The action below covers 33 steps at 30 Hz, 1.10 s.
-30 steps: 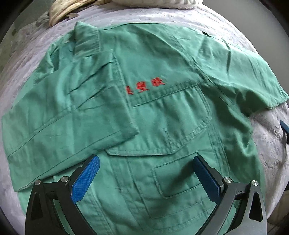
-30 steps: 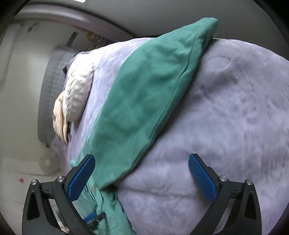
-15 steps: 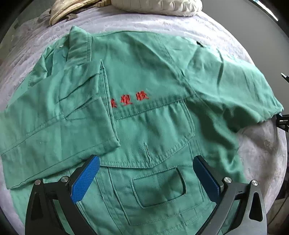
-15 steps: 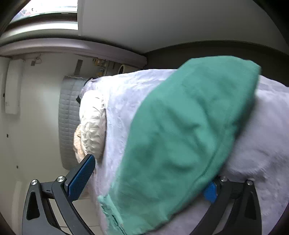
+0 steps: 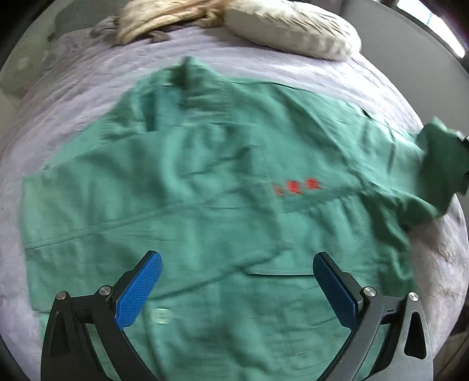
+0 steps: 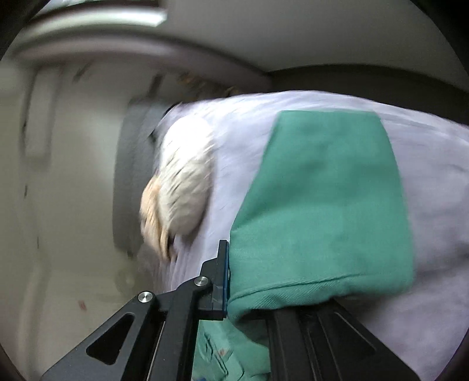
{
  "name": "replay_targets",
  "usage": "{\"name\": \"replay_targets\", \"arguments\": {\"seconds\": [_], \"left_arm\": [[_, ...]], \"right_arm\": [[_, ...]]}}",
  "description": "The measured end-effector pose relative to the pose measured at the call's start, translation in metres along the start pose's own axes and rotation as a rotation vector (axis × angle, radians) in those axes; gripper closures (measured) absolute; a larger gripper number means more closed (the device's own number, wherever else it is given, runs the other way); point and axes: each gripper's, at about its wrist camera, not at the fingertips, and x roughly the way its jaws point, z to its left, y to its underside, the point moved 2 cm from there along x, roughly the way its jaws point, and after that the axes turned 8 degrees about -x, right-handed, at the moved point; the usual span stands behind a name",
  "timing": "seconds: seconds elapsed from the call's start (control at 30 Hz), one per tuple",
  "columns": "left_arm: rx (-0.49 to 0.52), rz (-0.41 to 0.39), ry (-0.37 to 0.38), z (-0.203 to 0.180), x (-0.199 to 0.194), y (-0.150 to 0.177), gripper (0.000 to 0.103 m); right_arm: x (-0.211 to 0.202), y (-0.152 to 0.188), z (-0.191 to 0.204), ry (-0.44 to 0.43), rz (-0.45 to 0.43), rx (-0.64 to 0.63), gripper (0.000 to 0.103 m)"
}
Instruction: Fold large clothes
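Bed [image 5: 293, 73]: broad, covered in a pale lilac plush spread with a soft, slightly mottled nap; it carries everything else
Jacket [image 5: 205, 205]: large green work garment of woven twill with stitched seams and patch pockets, lying spread flat across the bed, collar toward the pillow; one sleeve is folded in over the chest; blurred in the left wrist view
Sleeve [image 6: 322, 205]: the jacket's other sleeve, a flat tapering tube with a hemmed cuff, raised off the spread; in the left wrist view its cuff end stands up at the right edge, where half a second ago it still lay flat
Pillow [image 5: 293, 29]: cream, quilted and puffy, at the head of the bed, apart from the jacket
Blanket [image 5: 164, 20]: tan, crumpled and rope-like in its folds, beside the pillow
Left gripper [image 5: 237, 293]: black frame with blue ribbed pads, jaws wide apart and holding nothing, hovering over the jacket's lower front; more of the jacket and bed shows under it than a second ago
Right gripper [image 6: 234, 281]: jaws have just been closing and are now clamped on the sleeve at its cuff; a second ago they stood wide over bare spread
Lettering [image 5: 296, 187]: three small red embroidered characters on the chest, above a pocket flap
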Motion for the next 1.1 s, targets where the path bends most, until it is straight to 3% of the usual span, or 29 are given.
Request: {"name": "replay_targets", "arguments": {"seconds": [0.17, 0.37, 0.47, 0.57, 0.63, 0.67, 0.7, 0.8, 0.83, 0.9, 1.0, 1.1], "left_arm": [[-0.068, -0.056, -0.061, 0.059, -0.011, -0.001, 0.000], [-0.176, -0.098, -0.136, 0.145, -0.016, 0.007, 0.000], [-0.201, -0.099, -0.177, 0.177, -0.011, 0.016, 0.000], [-0.227, -0.071, -0.194, 0.204, 0.001, 0.024, 0.000], [-0.239, -0.054, -0.191, 0.217, 0.007, 0.028, 0.000], [-0.243, -0.053, -0.186, 0.222, 0.006, 0.030, 0.000], [-0.247, -0.059, -0.179, 0.229, 0.004, 0.032, 0.000], [-0.259, -0.070, -0.166, 0.241, -0.001, 0.035, 0.000], [-0.267, -0.070, -0.160, 0.246, -0.002, 0.036, 0.000], [-0.282, -0.075, -0.150, 0.255, -0.007, 0.038, 0.000], [-0.301, -0.091, -0.147, 0.267, -0.017, 0.041, 0.000], [-0.323, -0.110, -0.148, 0.277, -0.028, 0.045, 0.000]], "right_arm": [[0.054, 0.049, 0.111, -0.064, 0.152, -0.314, 0.098], [0.142, 0.186, 0.212, -0.106, 0.403, -0.652, 0.098], [0.190, 0.262, 0.220, -0.075, 0.537, -0.718, 0.098], [0.233, 0.319, 0.200, 0.049, 0.664, -0.741, 0.094], [0.246, 0.335, 0.179, 0.146, 0.700, -0.711, 0.092], [0.246, 0.336, 0.172, 0.146, 0.698, -0.646, 0.090], [0.244, 0.333, 0.168, 0.133, 0.691, -0.603, 0.082], [0.221, 0.322, 0.167, 0.122, 0.617, -0.498, 0.031], [0.211, 0.314, 0.166, 0.127, 0.558, -0.471, 0.030], [0.198, 0.300, 0.157, 0.163, 0.498, -0.434, 0.032], [0.196, 0.284, 0.160, 0.203, 0.422, -0.379, 0.095], [0.200, 0.296, 0.201, 0.188, 0.402, -0.558, 0.095]]}}
